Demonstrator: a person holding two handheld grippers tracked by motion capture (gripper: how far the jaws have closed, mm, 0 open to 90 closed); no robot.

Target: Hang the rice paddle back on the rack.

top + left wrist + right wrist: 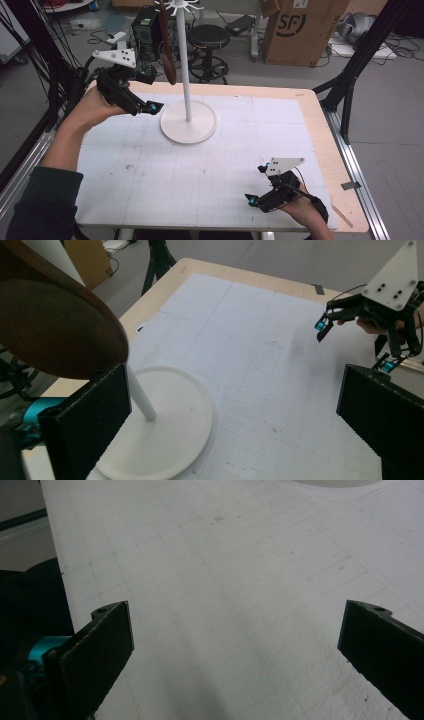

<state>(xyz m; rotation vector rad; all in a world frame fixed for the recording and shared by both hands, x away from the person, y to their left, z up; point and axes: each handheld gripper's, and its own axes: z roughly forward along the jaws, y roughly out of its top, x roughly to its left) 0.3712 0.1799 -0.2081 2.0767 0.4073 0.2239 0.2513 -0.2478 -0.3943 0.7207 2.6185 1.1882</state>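
A white rack (pixel 187 75) with a round base (pixel 172 131) stands at the back middle of the white mat (pixel 200 170). From a hook at its top hangs a long brown wooden spoon (pixel 167 55). My left gripper (pixel 152 91) is raised just left of the pole, below the spoon's lower end, open and empty. In the left gripper view the spoon's bowl (pixel 55 330) sits above the left jaw and outside the gap, with the pole (pixel 140 397) and base (pixel 165 440) behind. My right gripper (pixel 256 184) hovers low at the front right, open over bare mat (pixel 225 580).
A wooden table border (pixel 320 130) frames the mat. A thin wooden stick (pixel 343 215) lies at the front right edge. Behind the table stand a black stool (pixel 207 37), a cardboard box (pixel 300 30) and black frame legs (pixel 350 75).
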